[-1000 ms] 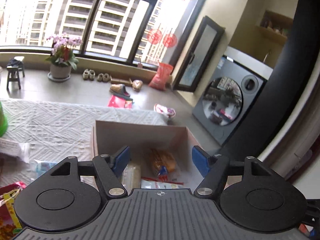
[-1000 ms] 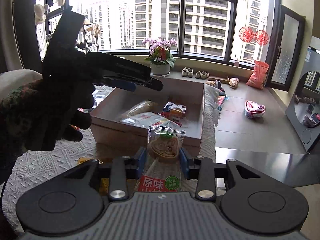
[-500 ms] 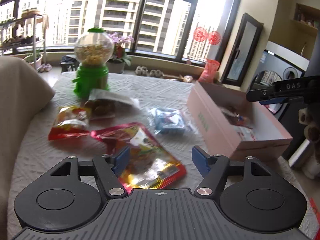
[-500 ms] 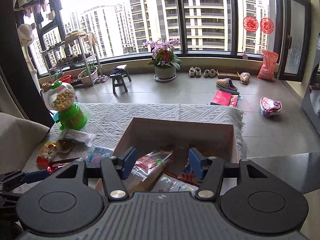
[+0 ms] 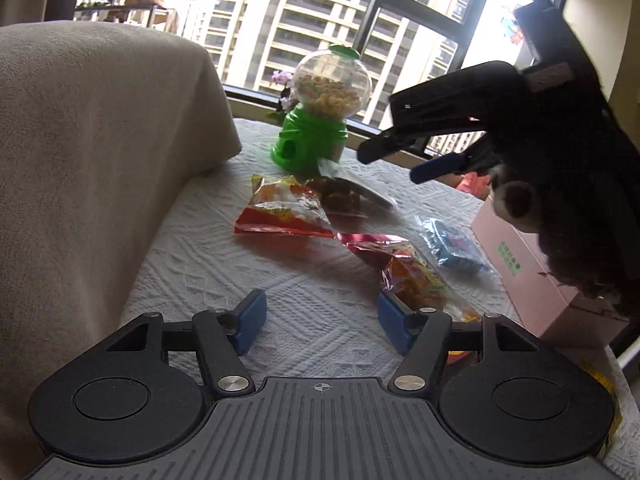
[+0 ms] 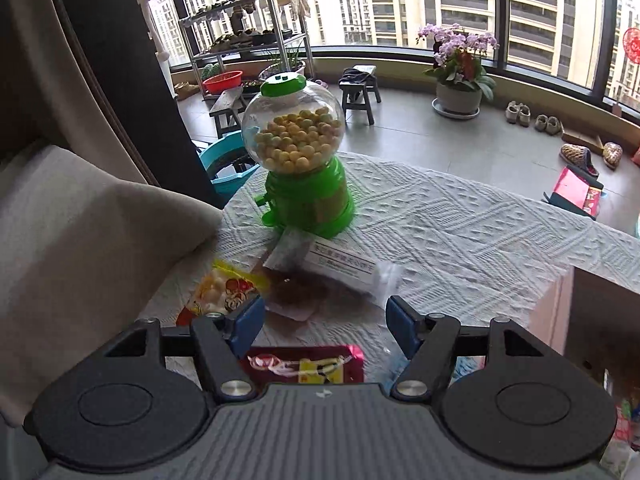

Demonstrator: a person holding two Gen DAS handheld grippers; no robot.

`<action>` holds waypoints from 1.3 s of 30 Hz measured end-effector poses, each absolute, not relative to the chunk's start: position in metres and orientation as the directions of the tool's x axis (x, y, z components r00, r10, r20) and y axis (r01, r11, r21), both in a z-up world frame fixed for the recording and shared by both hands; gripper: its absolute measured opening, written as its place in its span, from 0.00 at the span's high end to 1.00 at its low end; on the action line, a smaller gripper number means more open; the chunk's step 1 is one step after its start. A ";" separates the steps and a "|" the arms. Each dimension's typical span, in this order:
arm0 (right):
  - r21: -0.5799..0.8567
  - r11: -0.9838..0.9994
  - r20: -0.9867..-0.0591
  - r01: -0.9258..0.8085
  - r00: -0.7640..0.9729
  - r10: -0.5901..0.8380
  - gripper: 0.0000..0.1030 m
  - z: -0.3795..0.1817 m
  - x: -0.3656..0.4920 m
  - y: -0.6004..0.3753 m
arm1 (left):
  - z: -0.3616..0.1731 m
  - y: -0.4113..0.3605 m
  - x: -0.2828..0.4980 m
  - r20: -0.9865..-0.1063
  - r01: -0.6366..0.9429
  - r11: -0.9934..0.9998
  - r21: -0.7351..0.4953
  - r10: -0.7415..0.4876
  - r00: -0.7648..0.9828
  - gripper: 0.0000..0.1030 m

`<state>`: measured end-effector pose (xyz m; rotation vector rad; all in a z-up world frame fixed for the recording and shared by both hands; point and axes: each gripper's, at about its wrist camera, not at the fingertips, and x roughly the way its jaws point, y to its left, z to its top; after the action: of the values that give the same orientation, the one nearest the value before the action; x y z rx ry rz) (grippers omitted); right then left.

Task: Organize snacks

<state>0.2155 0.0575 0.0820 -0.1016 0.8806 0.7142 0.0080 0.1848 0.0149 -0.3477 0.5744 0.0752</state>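
Snack packets, among them a red-and-yellow packet [image 5: 282, 212] and a clear packet [image 6: 320, 280], are spread on the white tablecloth [image 5: 304, 296] beside the pink box [image 5: 532, 276]. The left gripper [image 5: 318, 322] and right gripper [image 6: 324, 326] are held spread and empty above them, near the green dispenser [image 6: 304, 160].

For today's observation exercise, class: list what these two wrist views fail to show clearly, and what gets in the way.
- Pink cardboard box: its contents are hidden in the left wrist view by the right gripper and gloved hand; the right wrist view crops it at the frame edge.
- Clear packet of brown snacks: label print too small and blurred.
- Red foil packet: mostly hidden behind the right gripper's body.
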 end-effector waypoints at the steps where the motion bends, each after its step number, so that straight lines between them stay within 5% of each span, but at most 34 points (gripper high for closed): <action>1: 0.212 0.768 -0.740 -0.604 0.415 0.530 0.34 0.077 0.227 0.073 | 0.013 0.186 0.007 -0.540 -0.165 0.937 -0.309 -0.030 0.841 0.37; 9: 0.209 0.827 -0.801 -0.522 0.393 0.451 0.34 0.031 0.287 0.128 | 0.011 0.192 -0.002 -0.515 -0.161 0.922 -0.352 -0.047 0.856 0.43; 20: 0.317 0.690 -0.830 -0.651 0.161 0.534 0.81 0.040 0.206 0.086 | 0.015 0.204 -0.017 -0.471 -0.198 0.880 -0.432 -0.033 0.882 0.43; 30: 0.363 0.645 -0.803 -0.672 0.125 0.582 0.81 0.048 0.132 0.007 | 0.034 0.189 -0.033 -0.472 -0.191 0.894 -0.405 -0.026 0.881 0.43; 33: 0.272 0.641 -0.779 -0.718 0.227 0.585 0.69 0.064 0.100 -0.027 | 0.046 0.175 -0.034 -0.451 -0.134 0.913 -0.386 -0.060 0.891 0.44; 35: 0.208 0.652 -0.767 -0.729 0.292 0.571 0.52 0.070 0.081 -0.051 | 0.052 0.161 -0.029 -0.451 -0.070 0.927 -0.369 -0.112 0.886 0.44; 39: 0.108 0.694 -0.765 -0.712 0.386 0.515 0.49 0.071 0.056 -0.092 | 0.049 0.119 -0.006 -0.517 0.079 0.946 -0.315 -0.241 0.821 0.44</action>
<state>0.0561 -0.0918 0.0709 -0.2552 0.8725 0.7913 -0.0065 0.1188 0.0489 -0.2876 0.5842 -0.1729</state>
